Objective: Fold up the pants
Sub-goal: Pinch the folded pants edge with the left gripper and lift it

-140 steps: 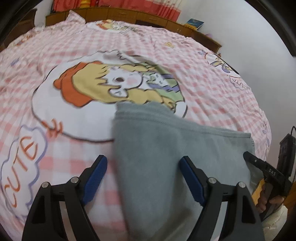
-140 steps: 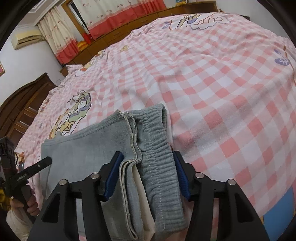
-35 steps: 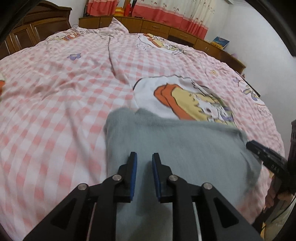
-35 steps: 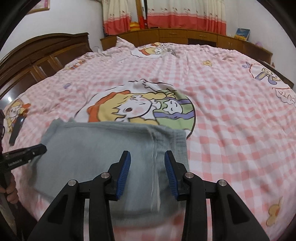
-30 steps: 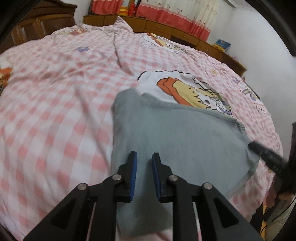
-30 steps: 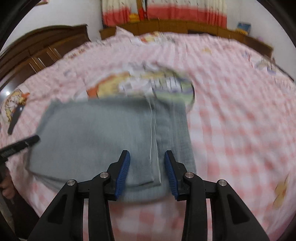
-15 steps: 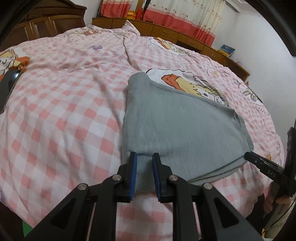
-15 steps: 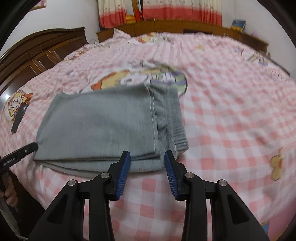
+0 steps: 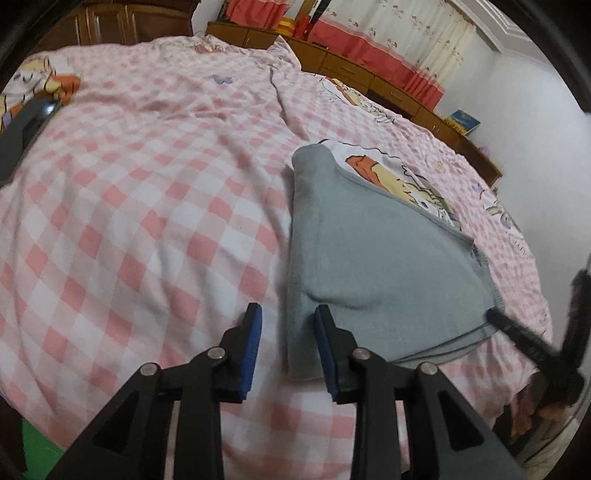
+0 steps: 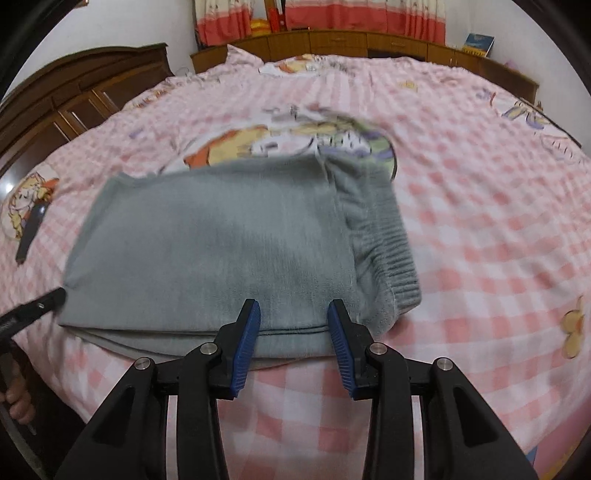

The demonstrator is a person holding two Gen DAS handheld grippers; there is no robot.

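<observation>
The grey pants point(image 10: 221, 251) lie folded in a flat rectangle on the pink checked bedspread point(image 10: 480, 240), with the ribbed waistband point(image 10: 388, 251) at their right end. They also show in the left wrist view point(image 9: 369, 258). My left gripper point(image 9: 286, 325) is open and empty, hovering at the near left corner of the pants. My right gripper point(image 10: 293, 321) is open and empty, just in front of the near edge of the pants. The right gripper's tip point(image 9: 524, 339) shows at the right of the left wrist view.
A cartoon print point(image 10: 295, 140) on the bedspread lies behind the pants. A dark flat object point(image 9: 26, 129) lies on the bed at the far left. Wooden cabinets point(image 10: 74, 103) and red curtains point(image 10: 332, 14) stand beyond the bed.
My left gripper has opened from shut and let go of the pants. Both grippers have pulled back toward the near edge of the bed. The pants lie flat.
</observation>
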